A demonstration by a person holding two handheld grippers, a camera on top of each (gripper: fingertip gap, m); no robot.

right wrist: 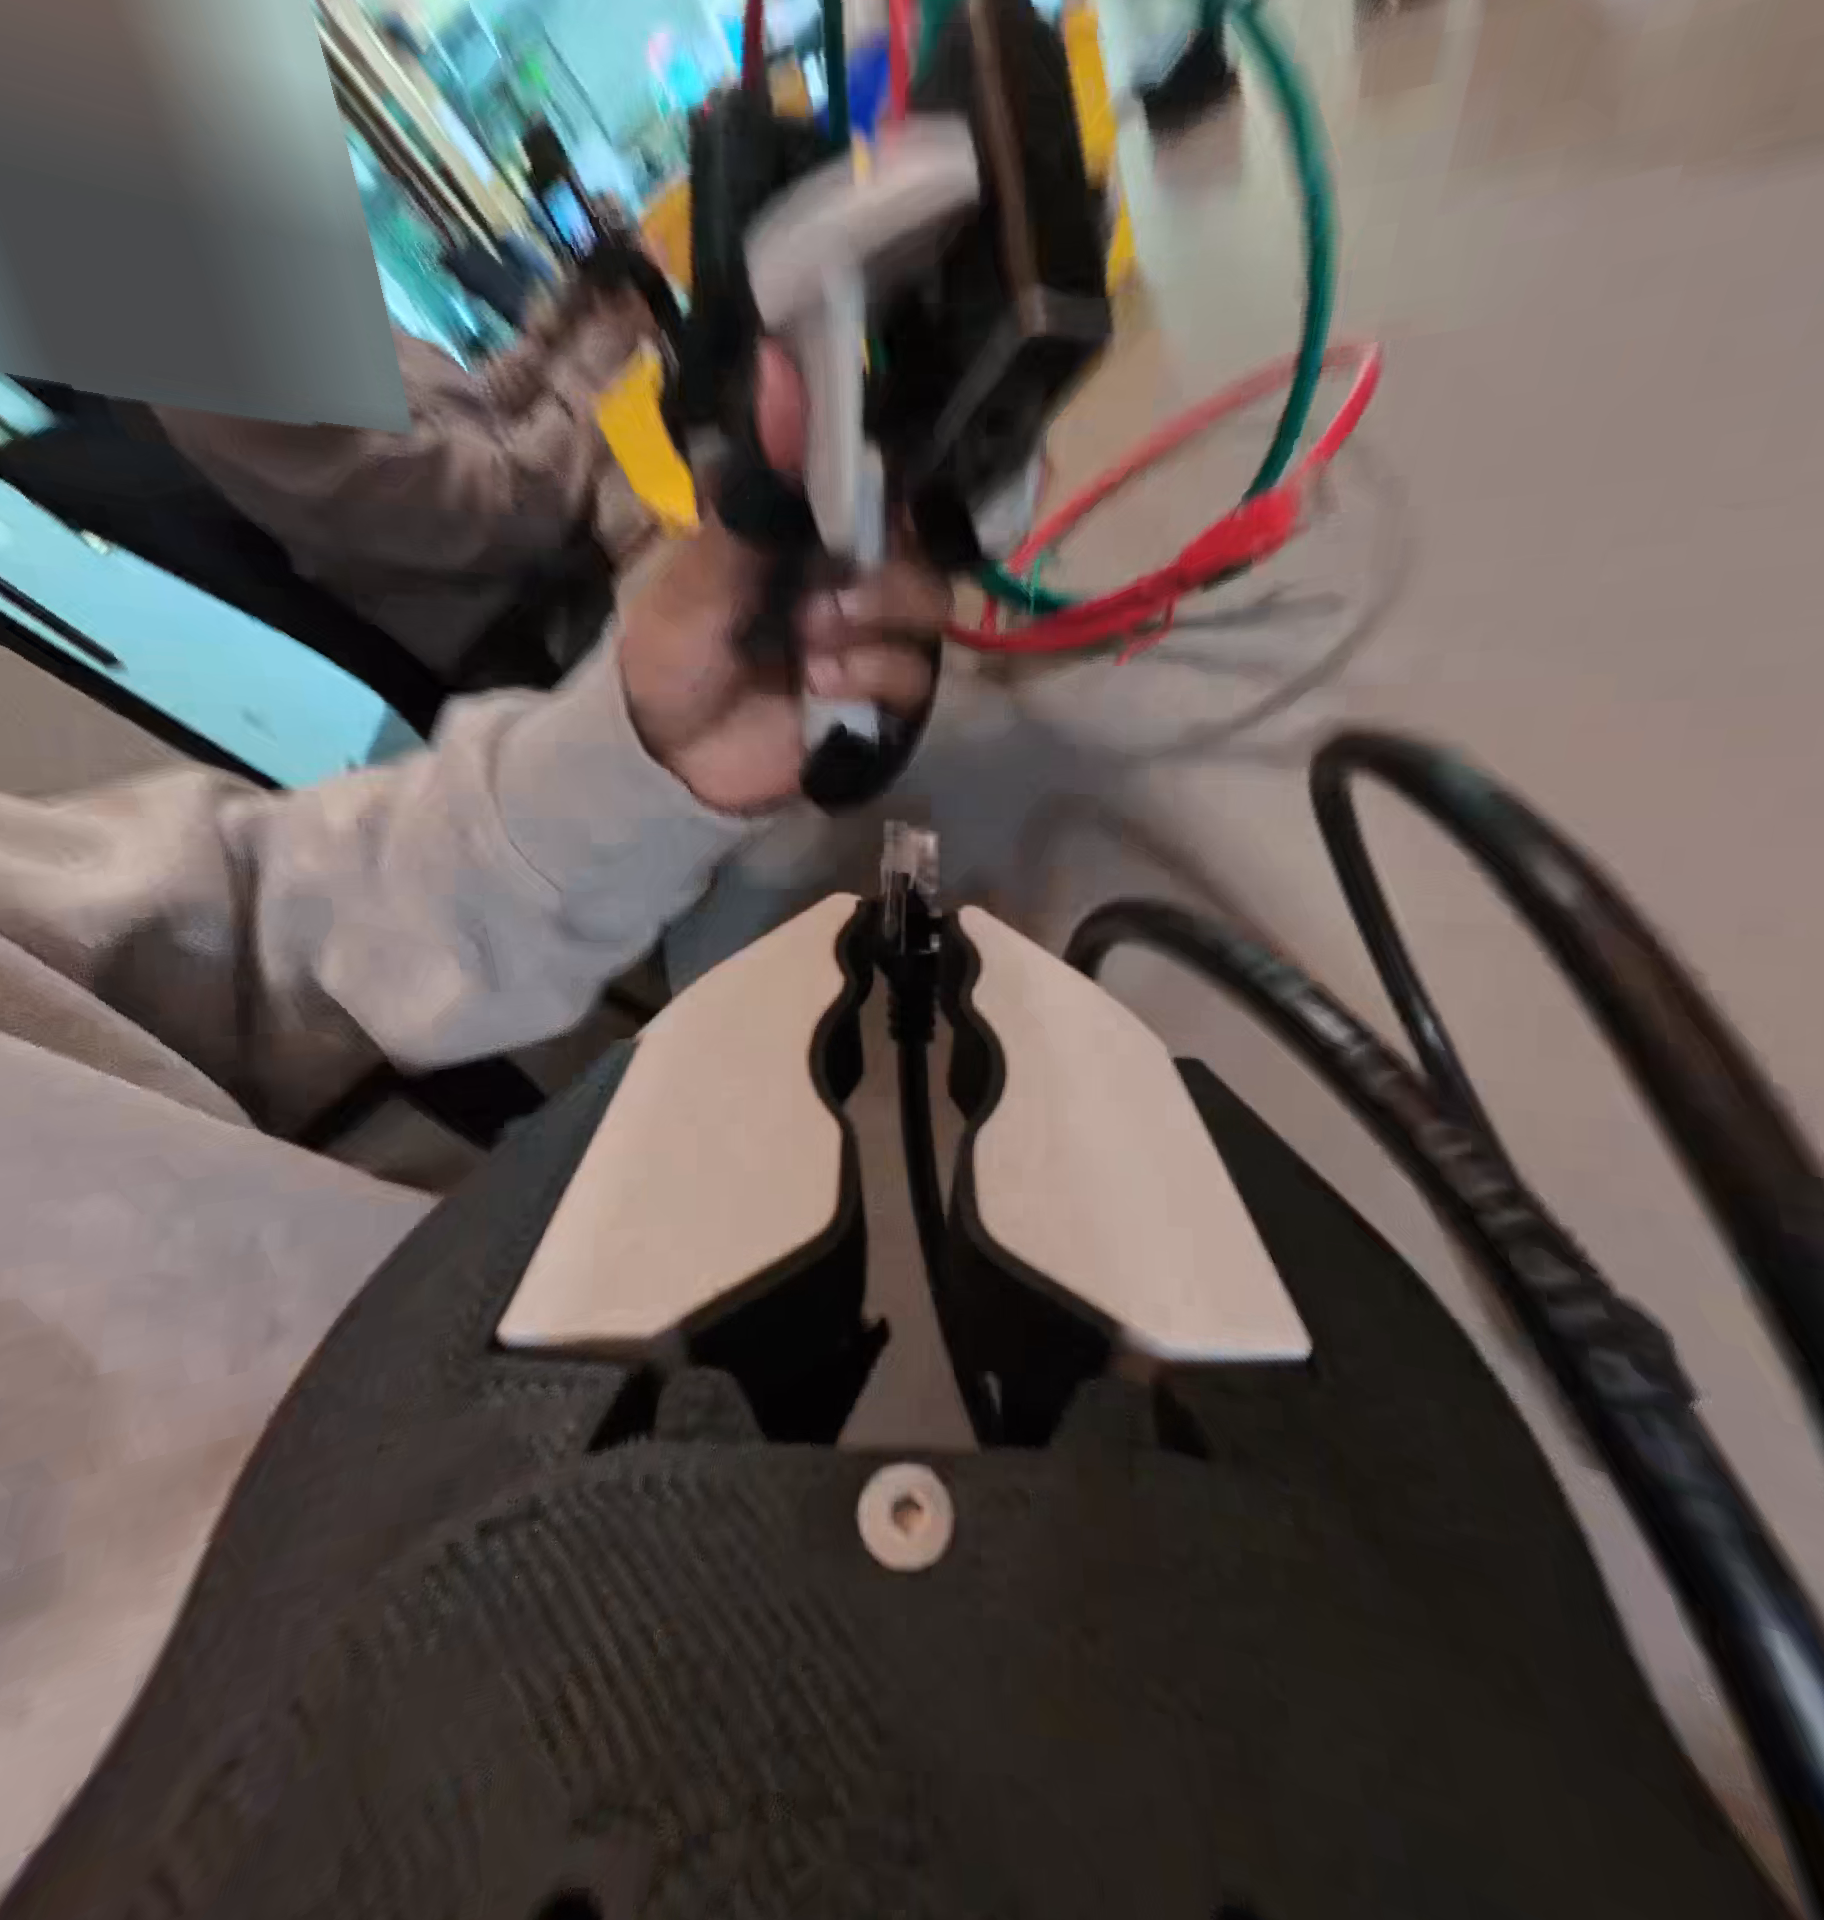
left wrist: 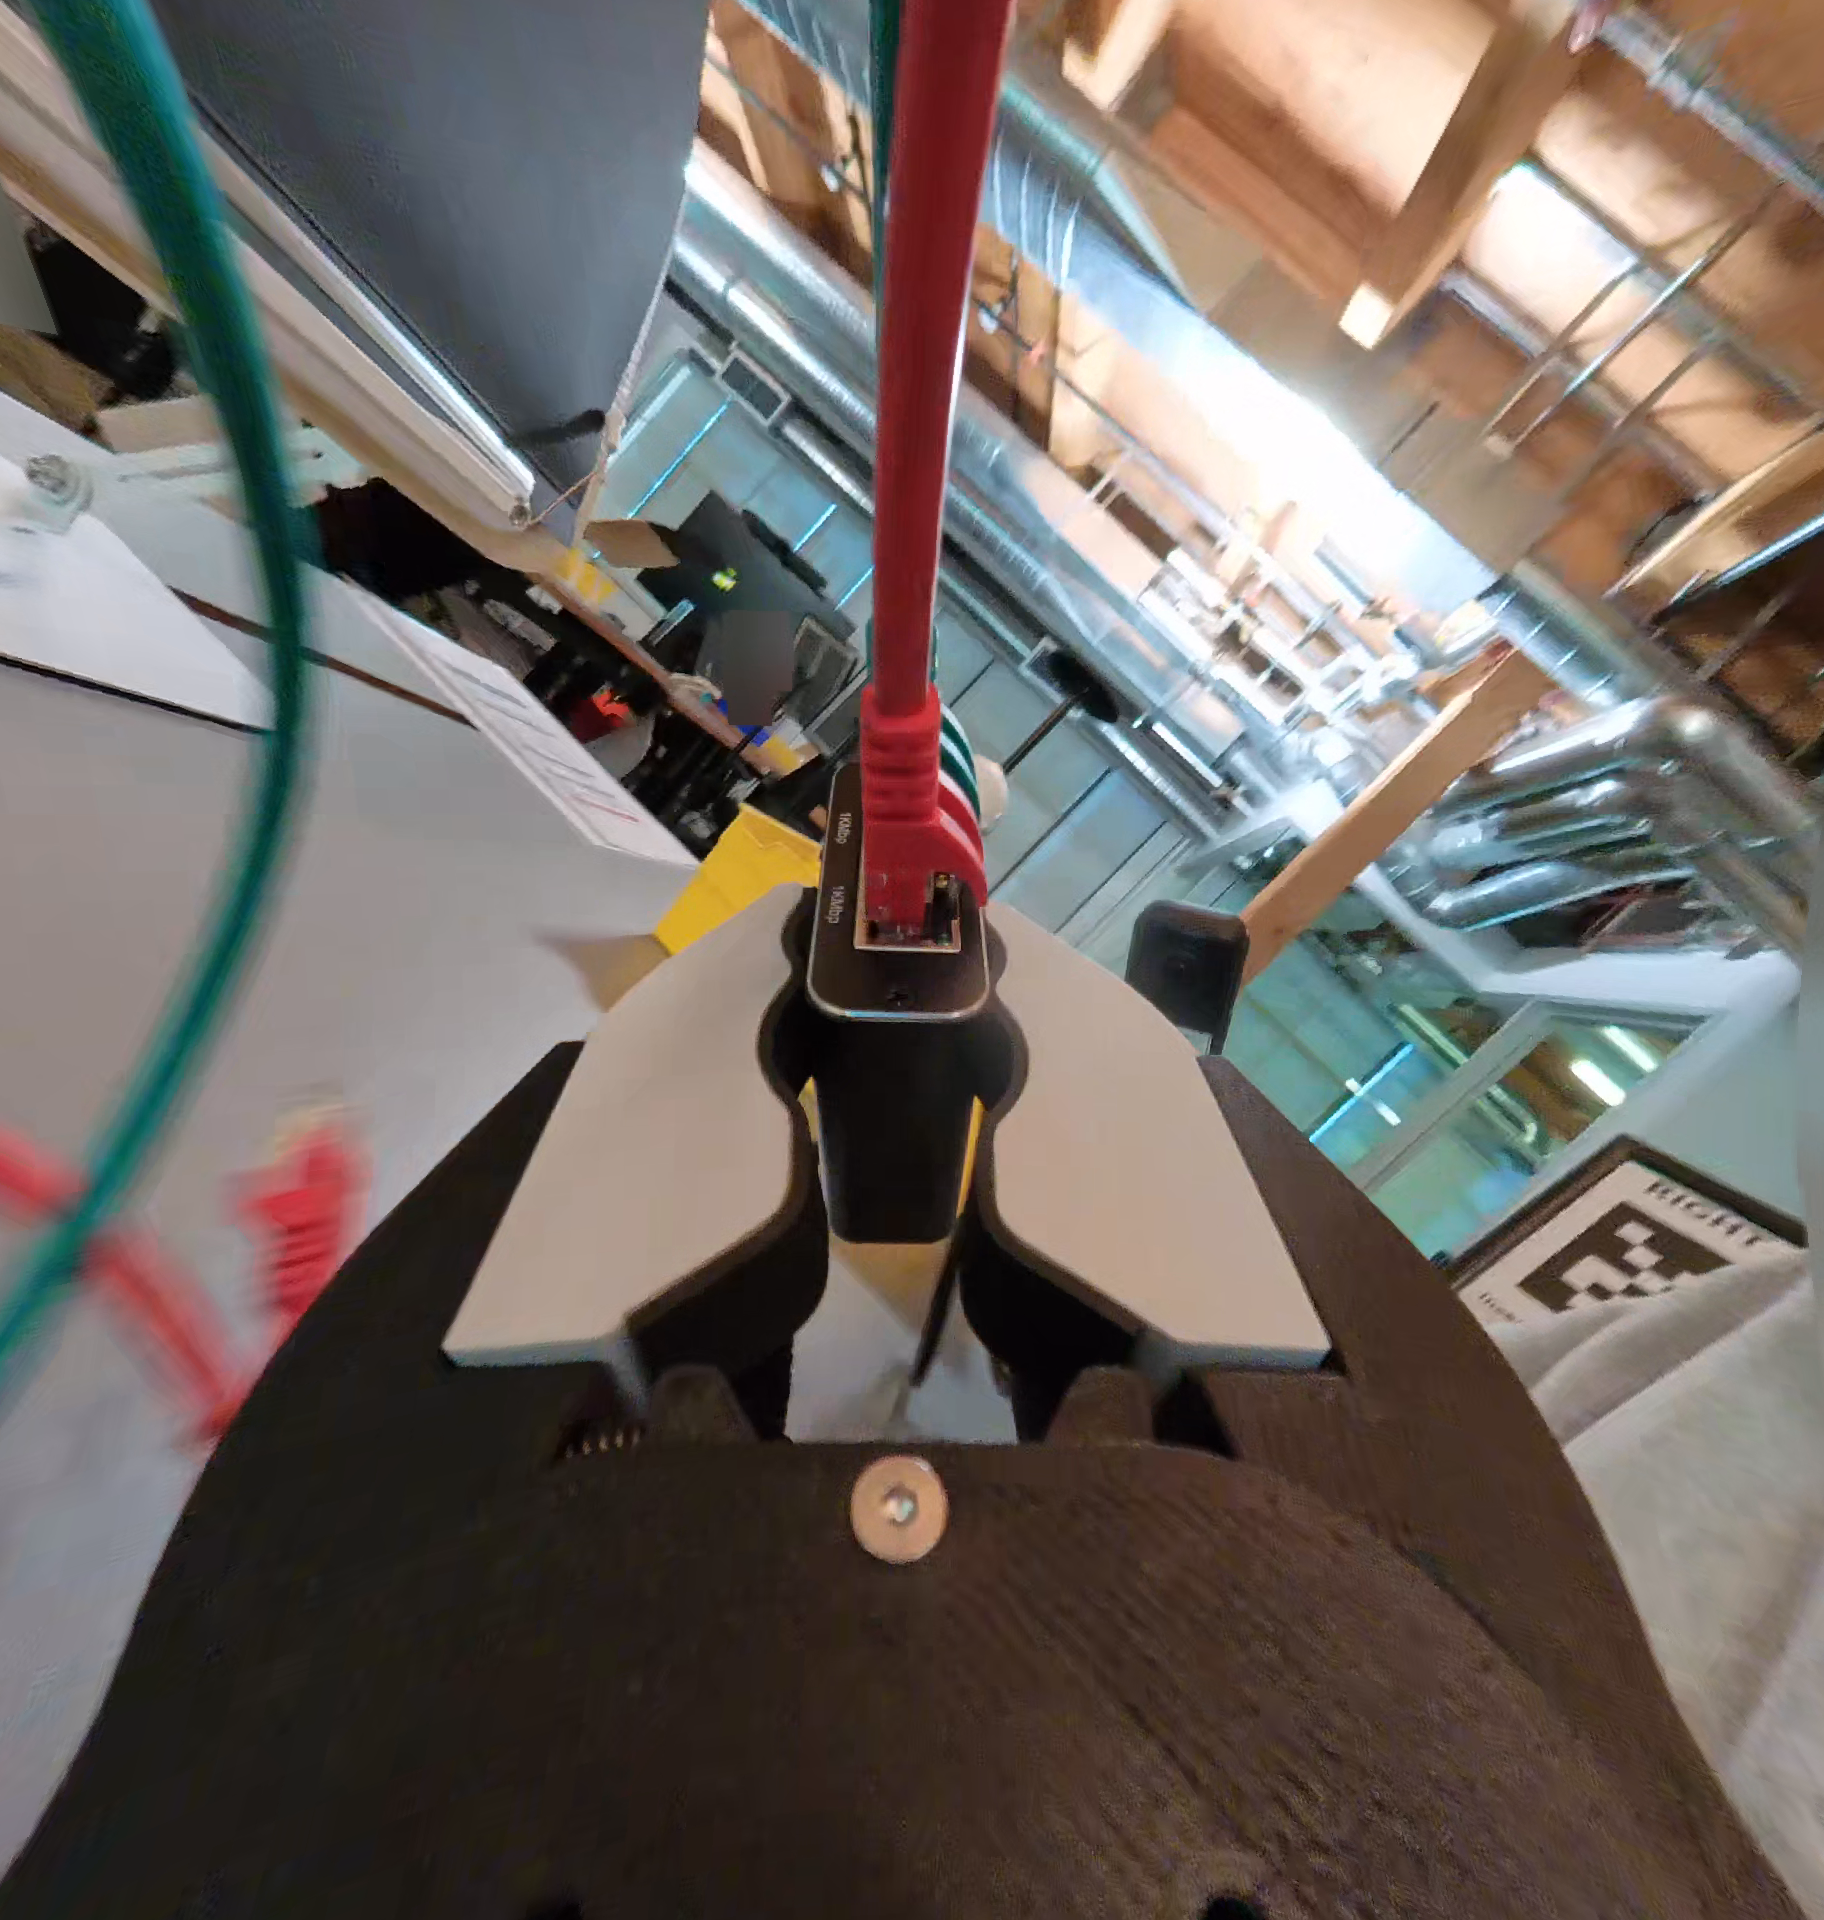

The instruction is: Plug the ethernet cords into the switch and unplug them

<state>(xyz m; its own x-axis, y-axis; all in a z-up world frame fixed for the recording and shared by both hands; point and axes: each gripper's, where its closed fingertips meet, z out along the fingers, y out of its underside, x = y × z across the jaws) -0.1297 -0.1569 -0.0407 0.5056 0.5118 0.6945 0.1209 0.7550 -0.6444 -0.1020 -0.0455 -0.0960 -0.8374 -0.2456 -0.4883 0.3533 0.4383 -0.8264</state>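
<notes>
The table (left wrist: 108,883) is seen tilted in the left wrist view. Above it, the switch (left wrist: 892,1039) is pinched between the fingers of the left gripper (left wrist: 895,997) and held up off the table. A red cord (left wrist: 929,416) is plugged into its nearest port, with further red and green plugs behind it. A black cord (right wrist: 1510,1195) is pinched at its plug (right wrist: 910,914) by the right gripper (right wrist: 903,935), near the person's hand (right wrist: 742,675).

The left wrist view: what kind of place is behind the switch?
Probably a workshop or lab in an industrial building: bare wooden beams and silver ducts overhead, cluttered benches behind.
</notes>
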